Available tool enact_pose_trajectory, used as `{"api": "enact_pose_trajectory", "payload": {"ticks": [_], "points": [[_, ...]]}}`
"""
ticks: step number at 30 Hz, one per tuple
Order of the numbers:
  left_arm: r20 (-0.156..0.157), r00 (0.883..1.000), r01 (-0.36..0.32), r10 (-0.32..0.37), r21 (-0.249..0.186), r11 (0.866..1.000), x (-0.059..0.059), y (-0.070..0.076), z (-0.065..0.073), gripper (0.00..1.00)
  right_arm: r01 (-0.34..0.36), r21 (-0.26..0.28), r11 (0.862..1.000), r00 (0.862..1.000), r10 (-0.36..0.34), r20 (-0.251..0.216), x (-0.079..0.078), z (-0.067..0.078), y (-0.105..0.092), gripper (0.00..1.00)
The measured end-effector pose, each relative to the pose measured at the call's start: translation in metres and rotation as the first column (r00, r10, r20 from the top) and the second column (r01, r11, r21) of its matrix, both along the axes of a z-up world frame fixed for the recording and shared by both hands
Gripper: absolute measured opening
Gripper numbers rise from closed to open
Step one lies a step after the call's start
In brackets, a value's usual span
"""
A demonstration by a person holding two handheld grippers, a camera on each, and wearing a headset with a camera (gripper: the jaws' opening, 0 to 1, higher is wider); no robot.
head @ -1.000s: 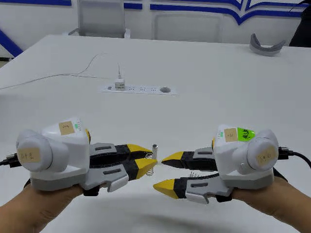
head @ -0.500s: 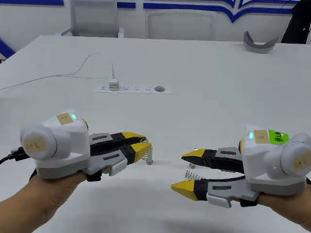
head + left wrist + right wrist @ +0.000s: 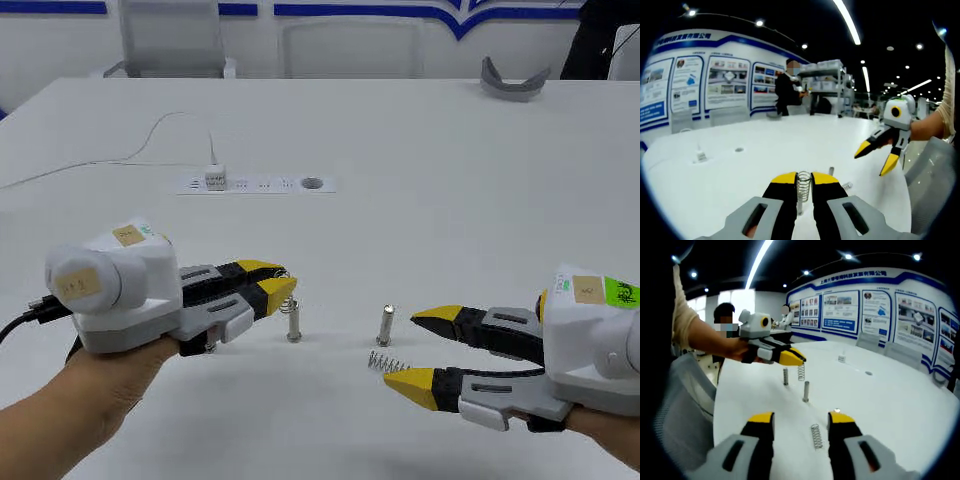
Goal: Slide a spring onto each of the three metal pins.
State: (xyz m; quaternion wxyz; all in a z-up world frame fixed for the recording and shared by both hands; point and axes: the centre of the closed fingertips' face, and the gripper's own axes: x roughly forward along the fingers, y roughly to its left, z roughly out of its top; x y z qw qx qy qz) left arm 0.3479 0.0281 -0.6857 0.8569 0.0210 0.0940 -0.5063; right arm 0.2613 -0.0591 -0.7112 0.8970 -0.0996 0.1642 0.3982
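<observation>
progress: first pin (image 3: 785, 376) looks sprung; left hand-held gripper (image 3: 804, 176) clamped on next spring (image 3: 803, 186), right hand-held gripper (image 3: 801, 416) apart near loose spring (image 3: 815, 435), bare pin (image 3: 805, 391) left.

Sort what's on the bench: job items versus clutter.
Job: left hand-held gripper shut on a spring; pin beside it; bare pin; loose spring; open right hand-held gripper.
Clutter: power strip, charger, cable, grey band.
</observation>
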Motion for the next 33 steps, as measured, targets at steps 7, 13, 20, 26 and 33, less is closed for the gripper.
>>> {"api": "enact_pose_trajectory", "payload": {"ticks": [7,13,20,26,33], "points": [[-0.007,1.000,-0.011,0.011,-0.002,1.000,0.007,-0.005,-0.003,0.09,0.044,0.023,0.999,0.999,-0.044,0.003,0.003,0.000,-0.007,0.46],[-0.011,1.000,-0.004,0.004,0.007,1.000,0.008,-0.008,-0.008,0.09,0.054,0.033,0.998,0.999,-0.054,0.003,0.003,0.000,-0.008,0.46],[-0.015,1.000,-0.007,0.007,0.017,1.000,0.010,-0.007,-0.013,0.09,0.062,0.041,0.997,0.998,-0.063,0.002,0.003,0.001,-0.009,0.46],[-0.019,1.000,-0.003,0.004,0.026,1.000,0.009,-0.009,-0.020,0.10,0.067,0.038,0.997,0.998,-0.067,-0.008,0.003,-0.002,-0.010,0.46],[0.003,1.000,0.002,-0.002,0.062,0.998,0.008,-0.011,-0.035,0.10,0.068,0.042,0.997,0.998,-0.067,-0.016,0.002,-0.005,-0.009,0.46]]}}
